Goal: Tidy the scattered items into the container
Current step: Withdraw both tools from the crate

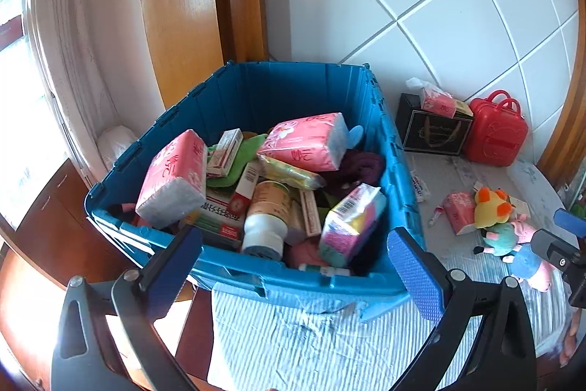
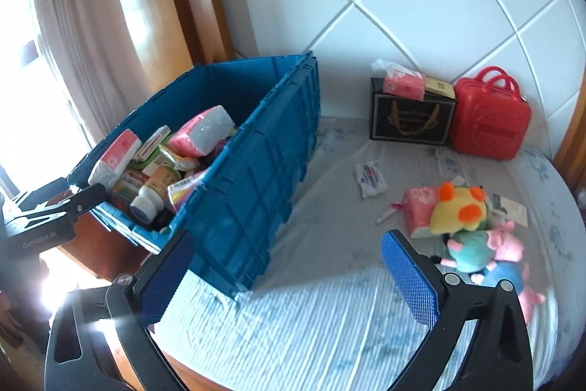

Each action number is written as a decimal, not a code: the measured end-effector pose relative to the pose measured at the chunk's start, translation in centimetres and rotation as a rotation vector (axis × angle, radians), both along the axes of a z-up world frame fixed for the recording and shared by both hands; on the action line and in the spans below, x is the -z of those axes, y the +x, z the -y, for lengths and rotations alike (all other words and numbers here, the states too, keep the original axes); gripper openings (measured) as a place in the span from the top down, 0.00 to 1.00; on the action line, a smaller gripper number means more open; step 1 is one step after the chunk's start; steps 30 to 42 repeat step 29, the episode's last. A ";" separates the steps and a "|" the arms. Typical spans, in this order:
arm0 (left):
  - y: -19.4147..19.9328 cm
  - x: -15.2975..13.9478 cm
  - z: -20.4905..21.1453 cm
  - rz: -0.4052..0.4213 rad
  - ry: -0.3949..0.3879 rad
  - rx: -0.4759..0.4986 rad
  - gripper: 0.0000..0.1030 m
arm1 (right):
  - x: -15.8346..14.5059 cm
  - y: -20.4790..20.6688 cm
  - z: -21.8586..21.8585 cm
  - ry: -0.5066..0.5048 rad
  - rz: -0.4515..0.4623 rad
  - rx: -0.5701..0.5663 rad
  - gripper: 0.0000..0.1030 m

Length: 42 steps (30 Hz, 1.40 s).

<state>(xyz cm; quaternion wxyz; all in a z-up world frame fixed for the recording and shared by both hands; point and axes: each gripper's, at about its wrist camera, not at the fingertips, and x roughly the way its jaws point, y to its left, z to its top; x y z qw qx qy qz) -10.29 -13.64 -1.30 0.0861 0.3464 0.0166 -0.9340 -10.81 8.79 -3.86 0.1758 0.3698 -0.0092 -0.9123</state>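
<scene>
The stuffed blue plastic crate (image 2: 256,149) sits left on the striped cloth; plush toys (image 2: 472,229) and a pink tissue pack (image 2: 417,207) lie right. Both the left gripper (image 1: 293,262) and right gripper (image 2: 289,277) gape wide, holding nothing.

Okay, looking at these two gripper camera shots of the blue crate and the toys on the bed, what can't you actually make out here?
- Blue crate bottom: left wrist view, buried under tissue packs and boxes.
- Pink tissue pack: right wrist view, partly covered by the yellow plush.
- Pig plush toys: right wrist view, blurred, cut by the right gripper.
- Small tube: too small to read.
- Left gripper: open, empty.
</scene>
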 end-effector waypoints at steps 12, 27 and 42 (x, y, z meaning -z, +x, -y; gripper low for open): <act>5.6 0.7 -5.6 -0.047 0.025 0.122 0.00 | 0.1 7.9 -6.8 -0.024 -0.014 0.175 0.00; 7.6 0.8 -4.1 -0.072 0.030 0.147 0.00 | 0.6 10.4 -4.5 -0.004 -0.016 0.223 0.00; 7.8 0.6 -4.2 -0.079 0.030 0.155 0.00 | 0.4 10.6 -4.6 0.000 -0.024 0.230 0.00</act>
